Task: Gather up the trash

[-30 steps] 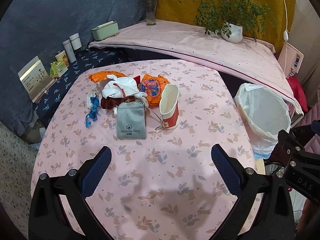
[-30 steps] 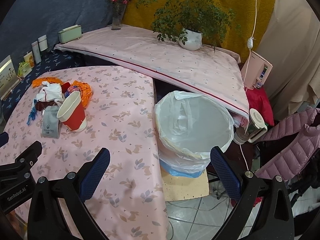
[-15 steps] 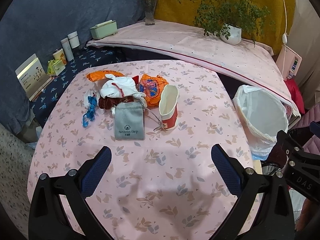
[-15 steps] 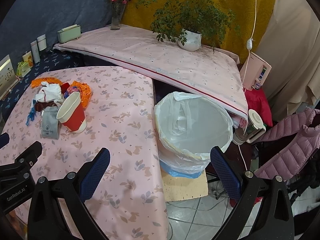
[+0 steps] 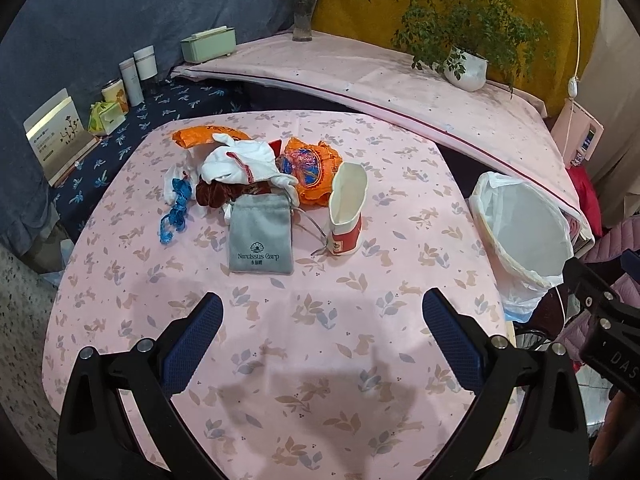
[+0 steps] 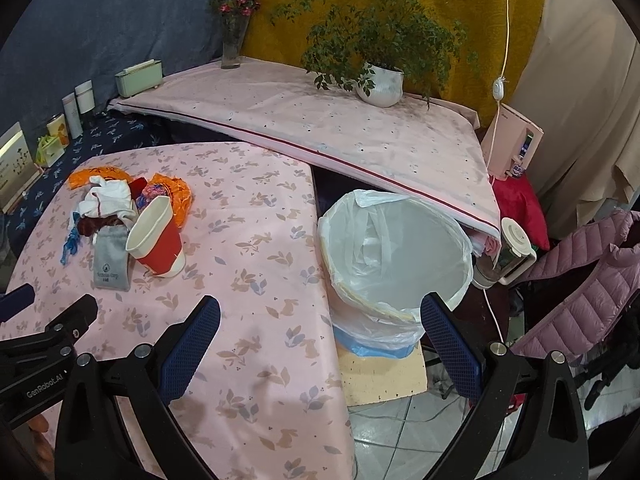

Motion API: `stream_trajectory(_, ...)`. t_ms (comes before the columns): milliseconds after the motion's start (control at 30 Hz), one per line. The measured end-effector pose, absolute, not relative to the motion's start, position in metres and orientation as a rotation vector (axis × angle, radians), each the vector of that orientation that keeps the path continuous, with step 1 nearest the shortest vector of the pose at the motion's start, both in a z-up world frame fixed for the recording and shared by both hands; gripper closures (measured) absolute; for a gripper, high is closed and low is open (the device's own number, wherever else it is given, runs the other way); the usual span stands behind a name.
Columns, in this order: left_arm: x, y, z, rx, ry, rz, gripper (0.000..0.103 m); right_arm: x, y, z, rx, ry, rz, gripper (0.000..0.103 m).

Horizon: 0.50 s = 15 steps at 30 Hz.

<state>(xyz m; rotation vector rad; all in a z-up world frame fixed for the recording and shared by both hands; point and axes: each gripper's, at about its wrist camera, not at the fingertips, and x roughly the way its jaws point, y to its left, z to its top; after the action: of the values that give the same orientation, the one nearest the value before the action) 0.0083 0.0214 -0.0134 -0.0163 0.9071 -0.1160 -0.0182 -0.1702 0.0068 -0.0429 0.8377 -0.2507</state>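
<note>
Left wrist view: the left gripper (image 5: pixel 322 334) hangs wide open and empty over the table (image 5: pixel 304 360); the squashed paper cup (image 5: pixel 347 210) beside the grey pouch (image 5: pixel 261 242) could tip if nudged.

Right wrist view: the right gripper (image 6: pixel 320 336), spread and empty, faces the lined bin (image 6: pixel 396 256); light wrappers may miss it.

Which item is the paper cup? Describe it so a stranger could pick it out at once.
Start at the pink leaf-print table and find the trash pile at its far left side. The paper cup stands at the pile's edge nearest the white-lined bin, beside a grey drawstring pouch. It alone is stiff and upright: red outside, cream inside, its mouth squashed narrow.
</note>
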Motion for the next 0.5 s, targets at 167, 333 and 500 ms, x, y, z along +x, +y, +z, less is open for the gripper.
stream_trajectory(167,0.022,0.048,-0.021,-0.065,0.903,-0.094,0.008,-0.008,-0.155,0.003,-0.024,0.84,-0.227,0.007)
stream_trajectory(333,0.038,0.077,-0.033,-0.075,0.904,-0.054,0.008,0.011,-0.134,-0.005,-0.025,0.849,-0.202,0.007)
stream_trajectory(500,0.054,0.097,-0.049,-0.085,0.924,-0.05,0.008,0.039,-0.114,-0.016,-0.004,0.865,-0.17,0.007)
